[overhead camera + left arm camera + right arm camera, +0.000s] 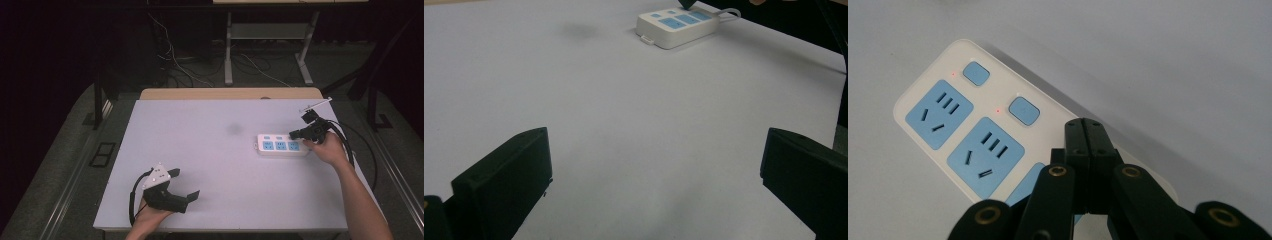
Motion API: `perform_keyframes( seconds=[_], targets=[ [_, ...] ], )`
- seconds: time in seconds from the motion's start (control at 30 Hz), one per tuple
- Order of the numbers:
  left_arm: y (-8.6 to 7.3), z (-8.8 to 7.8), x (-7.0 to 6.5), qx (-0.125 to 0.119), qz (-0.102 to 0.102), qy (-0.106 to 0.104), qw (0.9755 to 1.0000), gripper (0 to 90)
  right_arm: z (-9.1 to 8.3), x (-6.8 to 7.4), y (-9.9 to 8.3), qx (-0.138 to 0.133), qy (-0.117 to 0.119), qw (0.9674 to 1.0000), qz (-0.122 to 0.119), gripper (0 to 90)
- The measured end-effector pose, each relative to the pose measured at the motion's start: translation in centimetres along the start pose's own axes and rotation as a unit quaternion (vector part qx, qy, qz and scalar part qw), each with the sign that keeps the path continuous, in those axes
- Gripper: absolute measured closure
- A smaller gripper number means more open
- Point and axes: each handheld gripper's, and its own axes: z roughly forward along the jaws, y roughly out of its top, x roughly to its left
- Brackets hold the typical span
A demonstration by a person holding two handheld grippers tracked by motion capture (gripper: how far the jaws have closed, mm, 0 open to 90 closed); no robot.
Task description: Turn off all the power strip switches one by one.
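— Nearest, what's the left gripper (182, 185) doing?
— Jaws spread wide over the bare white table (220, 170), holding nothing, well short of the power strip (281, 145).
— And the right gripper (295, 134)?
— Jaws pressed together, empty, tips over the power strip's right end, beside two lit switch buttons (1024, 110).

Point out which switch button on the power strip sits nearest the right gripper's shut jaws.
The second button, just beyond the right gripper; the end button lies farther off.
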Motion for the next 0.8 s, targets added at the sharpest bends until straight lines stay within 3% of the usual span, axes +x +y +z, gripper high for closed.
perform_keyframes(
  seconds=[0.8],
  targets=[
    [0.03, 0.20, -0.15, 0.002, 0.002, -0.004, 1.0000, 0.0, 0.00, -0.21, -0.52, -0.015, 0.007, 0.9998, 0.011, 90.0]
  ],
)
